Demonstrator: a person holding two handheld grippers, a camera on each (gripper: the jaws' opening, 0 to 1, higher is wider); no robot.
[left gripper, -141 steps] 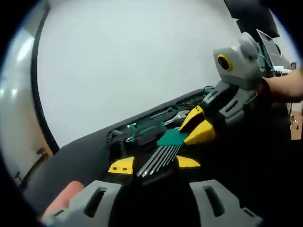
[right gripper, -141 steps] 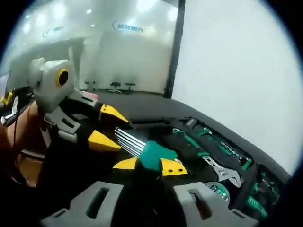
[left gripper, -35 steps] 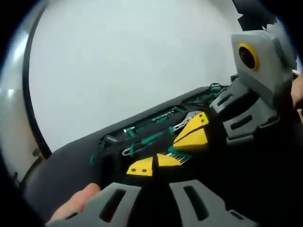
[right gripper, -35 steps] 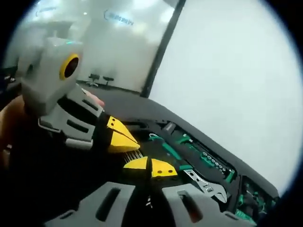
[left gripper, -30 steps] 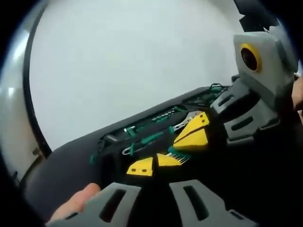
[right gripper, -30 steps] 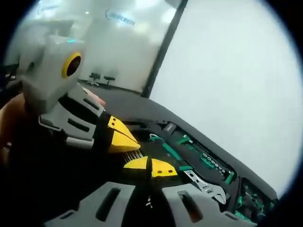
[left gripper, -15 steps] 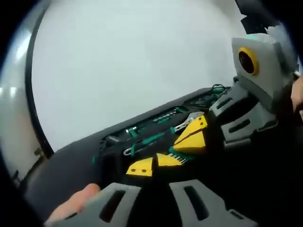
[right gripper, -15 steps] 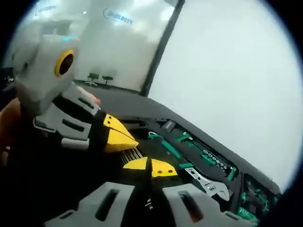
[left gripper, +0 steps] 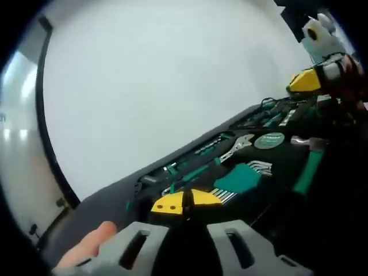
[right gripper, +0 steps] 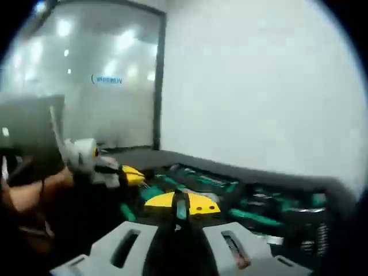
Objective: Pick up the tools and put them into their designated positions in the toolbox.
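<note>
We are holding the left tongs (left gripper: pixel 185 200) pressed together, tips just short of the hex key set (left gripper: pixel 241 177) lying in the open toolbox (left gripper: pixel 144 183); its keys are fanning toward our tips, long axis running away right. The wrench (left gripper: pixel 237 148) is sitting beyond it. The right tongs (right gripper: pixel 180 205) are pressed together too, pinching something thin and green we can't identify, hovering well apart over the far end. Left is nearer the set.

Your right gripper view is motion-blurred — the tools (right gripper: pixel 259 215) in the toolbox (right gripper: pixel 339 192) can't be told apart, its right end cut off.
</note>
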